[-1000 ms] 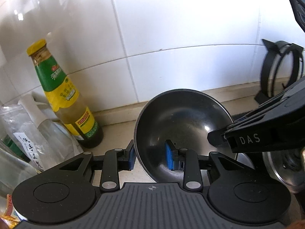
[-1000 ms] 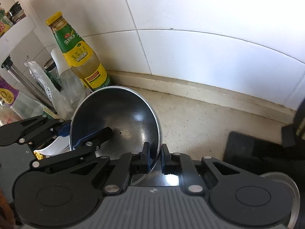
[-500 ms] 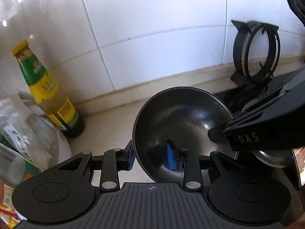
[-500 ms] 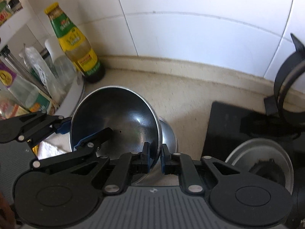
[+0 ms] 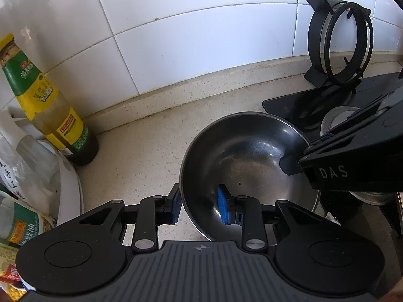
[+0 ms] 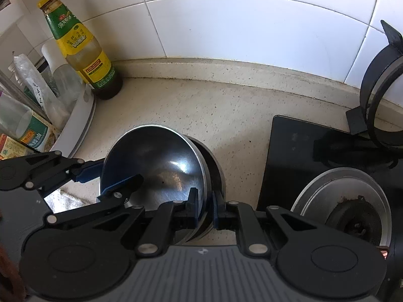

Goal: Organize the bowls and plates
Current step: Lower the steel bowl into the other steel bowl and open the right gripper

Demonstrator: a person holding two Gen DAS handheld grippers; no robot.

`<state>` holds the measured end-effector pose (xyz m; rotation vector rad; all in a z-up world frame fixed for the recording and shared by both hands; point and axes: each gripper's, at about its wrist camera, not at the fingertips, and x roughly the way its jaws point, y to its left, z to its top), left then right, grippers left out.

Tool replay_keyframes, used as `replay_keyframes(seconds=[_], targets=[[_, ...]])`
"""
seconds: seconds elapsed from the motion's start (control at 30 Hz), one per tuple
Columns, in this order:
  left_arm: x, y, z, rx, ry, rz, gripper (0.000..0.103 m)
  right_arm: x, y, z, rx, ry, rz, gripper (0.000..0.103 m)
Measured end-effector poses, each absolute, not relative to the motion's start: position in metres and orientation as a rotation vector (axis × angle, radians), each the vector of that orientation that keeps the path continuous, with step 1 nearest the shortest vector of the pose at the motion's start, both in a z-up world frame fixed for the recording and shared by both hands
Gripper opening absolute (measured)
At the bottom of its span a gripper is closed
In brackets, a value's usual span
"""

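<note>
Steel bowl (image 5: 248, 166) hanging tilted over 2nd bowl (image 6: 214, 166) on counter (image 6: 201, 100). Both tongs gripping rim: left gripper (image 5: 200, 207) jaws closing on rim, right gripper (image 6: 204, 210) clamped tight. Judging light, stiff, slippery; thin rim best hold.

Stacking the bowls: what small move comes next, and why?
Probably lower the top bowl straight down. Both grippers, left closing and right, pinch its rim; it sits tilted, only partly nested in the lower bowl.
</note>
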<state>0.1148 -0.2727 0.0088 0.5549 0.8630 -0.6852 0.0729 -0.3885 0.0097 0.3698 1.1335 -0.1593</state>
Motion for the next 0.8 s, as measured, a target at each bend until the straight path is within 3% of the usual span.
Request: replay_keyframes(seconds=[0.8], targets=[[0.1224,-0.2702,0.0079,0.570,0.845,-0.679,0.040,0.0799,-0.3893,0.0095,0.334,1.136,-0.171,0.033]])
